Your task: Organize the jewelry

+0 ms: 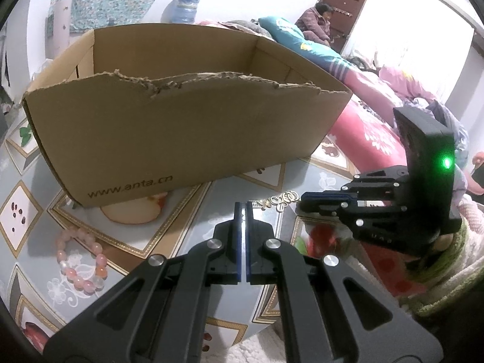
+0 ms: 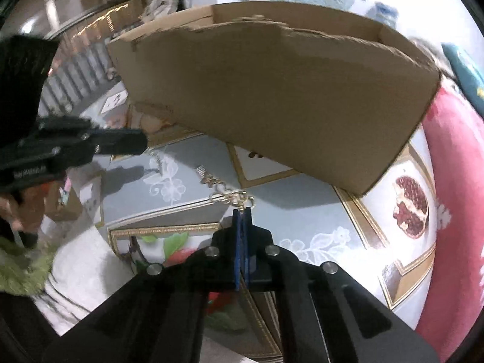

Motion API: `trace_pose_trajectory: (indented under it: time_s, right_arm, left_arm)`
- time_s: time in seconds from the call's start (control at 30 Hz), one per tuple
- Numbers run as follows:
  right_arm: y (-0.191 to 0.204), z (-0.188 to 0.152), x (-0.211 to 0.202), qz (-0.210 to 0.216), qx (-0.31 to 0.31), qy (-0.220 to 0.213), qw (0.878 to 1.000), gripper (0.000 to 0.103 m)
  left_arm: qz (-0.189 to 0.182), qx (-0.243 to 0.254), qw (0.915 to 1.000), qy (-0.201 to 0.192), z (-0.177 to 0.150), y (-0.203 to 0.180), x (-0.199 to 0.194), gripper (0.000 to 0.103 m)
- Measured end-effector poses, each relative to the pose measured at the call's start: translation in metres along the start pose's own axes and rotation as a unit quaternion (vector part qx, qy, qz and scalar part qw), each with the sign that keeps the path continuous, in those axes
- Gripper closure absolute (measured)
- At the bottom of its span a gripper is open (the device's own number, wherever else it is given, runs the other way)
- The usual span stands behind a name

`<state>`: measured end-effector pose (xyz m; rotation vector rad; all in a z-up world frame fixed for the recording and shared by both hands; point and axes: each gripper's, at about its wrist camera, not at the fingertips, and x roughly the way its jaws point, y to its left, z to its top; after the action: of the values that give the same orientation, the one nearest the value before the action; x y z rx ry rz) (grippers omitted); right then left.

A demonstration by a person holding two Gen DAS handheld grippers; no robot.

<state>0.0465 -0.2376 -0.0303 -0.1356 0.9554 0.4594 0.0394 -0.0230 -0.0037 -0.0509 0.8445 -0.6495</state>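
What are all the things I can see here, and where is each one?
cardboard box: one, brown, open top with a torn front edge, standing on the table behind the jewelry
bead bracelet: one, pink and white, lying on the table in front of the box, toward its left
gold hair ornament: one, gold with a small comb end, one end pinched by the right gripper
tablecloth: one, grey with fruit pictures, covering the table
person: one, dark jacket, sitting by a brown door in the background
left gripper: black, blue fingers shut, nothing between them
right gripper: black, blue fingers shut on the ornament
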Motion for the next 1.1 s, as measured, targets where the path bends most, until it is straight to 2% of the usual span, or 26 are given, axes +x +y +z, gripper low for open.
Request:
trace_pose_trajectory:
  time_s: [0.2, 0.43, 0.73, 0.83, 1.0, 1.1]
  right_arm:
    - [-0.016, 0.006, -0.020, 0.008, 0.041, -0.016, 0.999, 0.103]
    - [-0.016, 0.015, -0.039, -0.012, 0.035, -0.031, 0.999, 0.103]
    - [-0.008, 0.005, -0.013, -0.004, 0.062, 0.048, 0.997, 0.100]
    - [-0.005, 0.000, -0.001, -0.013, 0.077, 0.075, 0.994, 0.100]
    - [-0.001, 0.007, 0.004, -0.022, 0.091, 0.071, 0.993, 0.095]
    - [0.005, 0.011, 0.008, -0.025, 0.085, 0.069, 0.994, 0.086]
  left_arm:
    - [-0.005, -0.007, 0.9999, -0.008, -0.002, 0.005, -0.003, 0.102]
    - [-0.010, -0.016, 0.9996, -0.021, -0.003, 0.010, -0.009, 0.102]
    - [-0.015, -0.020, 0.9990, -0.036, -0.009, 0.012, -0.018, 0.102]
    - [-0.017, -0.025, 0.9988, -0.039, -0.012, 0.015, -0.019, 0.102]
    - [-0.021, -0.036, 0.9982, -0.042, -0.013, 0.022, -0.020, 0.102]
    - [-0.021, -0.041, 0.9980, -0.043, -0.013, 0.025, -0.019, 0.102]
